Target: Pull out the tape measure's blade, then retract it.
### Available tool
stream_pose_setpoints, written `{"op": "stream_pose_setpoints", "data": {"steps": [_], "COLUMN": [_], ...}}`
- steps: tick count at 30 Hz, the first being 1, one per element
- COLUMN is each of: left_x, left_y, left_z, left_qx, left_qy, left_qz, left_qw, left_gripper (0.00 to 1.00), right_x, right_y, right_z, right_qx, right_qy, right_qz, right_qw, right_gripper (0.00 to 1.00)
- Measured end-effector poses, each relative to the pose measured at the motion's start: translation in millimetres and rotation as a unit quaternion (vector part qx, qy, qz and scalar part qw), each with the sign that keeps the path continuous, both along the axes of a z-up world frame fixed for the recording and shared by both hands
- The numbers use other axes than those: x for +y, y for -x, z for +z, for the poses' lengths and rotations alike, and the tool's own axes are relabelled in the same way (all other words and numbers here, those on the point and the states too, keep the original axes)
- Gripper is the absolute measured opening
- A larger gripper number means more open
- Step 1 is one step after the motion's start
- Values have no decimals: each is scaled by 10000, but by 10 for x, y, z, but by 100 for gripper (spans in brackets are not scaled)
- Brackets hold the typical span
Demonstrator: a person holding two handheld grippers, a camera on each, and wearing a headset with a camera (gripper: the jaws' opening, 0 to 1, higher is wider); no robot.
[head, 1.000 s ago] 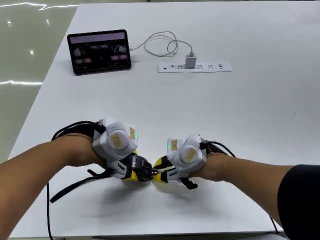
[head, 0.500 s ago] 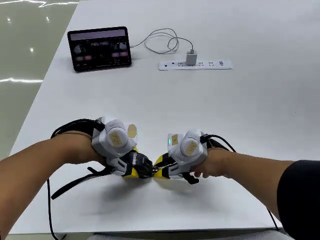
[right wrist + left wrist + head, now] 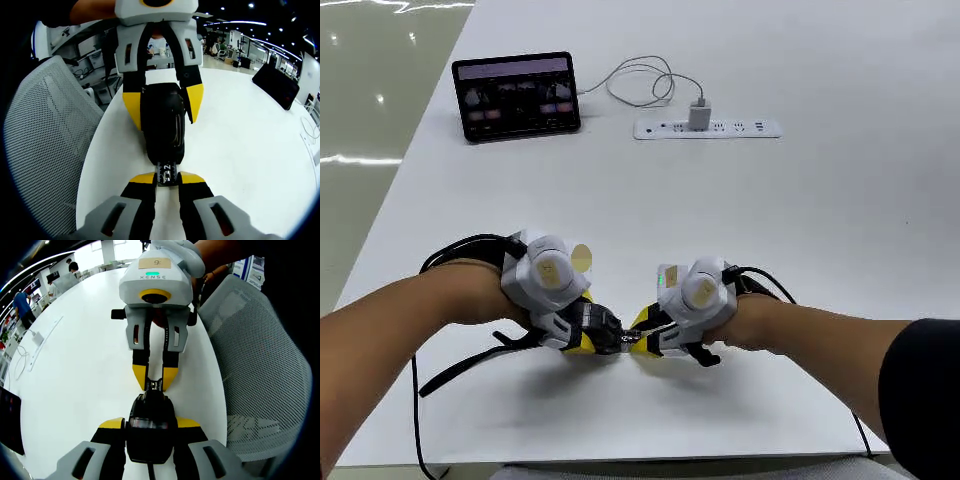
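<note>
A black tape measure [image 3: 603,328] sits low over the white table [image 3: 770,250], between the two grippers. My left gripper [image 3: 150,423] is shut on the case [image 3: 150,427], yellow pads on both sides. My right gripper [image 3: 167,178] faces it tip to tip and is shut on the blade's end [image 3: 166,171], where printed marks show. Only a very short piece of blade is out of the case [image 3: 162,120]. In the head view the left gripper [image 3: 582,330] is on the left and the right gripper [image 3: 642,338] on the right, nearly touching.
A tablet [image 3: 515,95] stands at the far left of the table. A power strip [image 3: 708,128] with a charger and white cable lies behind the grippers. The table's near edge is close below the hands. A mesh chair [image 3: 260,365] is beside the table.
The head camera has shifted a little. Both grippers keep their hold and stay tip to tip; the blade looks no longer than before.
</note>
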State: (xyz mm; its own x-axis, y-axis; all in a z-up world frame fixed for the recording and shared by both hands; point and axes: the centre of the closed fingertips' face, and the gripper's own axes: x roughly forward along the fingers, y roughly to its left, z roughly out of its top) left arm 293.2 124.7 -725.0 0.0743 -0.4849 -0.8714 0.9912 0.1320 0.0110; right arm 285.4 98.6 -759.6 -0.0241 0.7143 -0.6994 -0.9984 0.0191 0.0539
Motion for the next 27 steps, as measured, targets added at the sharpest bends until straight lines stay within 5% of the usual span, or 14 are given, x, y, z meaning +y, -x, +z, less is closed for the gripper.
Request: {"op": "stream_pose_setpoints", "data": {"steps": [27], "left_x": [11], "left_y": [-4], "left_z": [19], "left_qx": [-2], "left_qy": [57], "left_qz": [46], "left_qw": [10000], "left_gripper": [32], "right_x": [-62], "right_y": [-38], "right_z": [21], "right_qx": [-4], "right_qy": [-11], "right_qz": [-14], "right_qw": [10000], "right_gripper": [11]}}
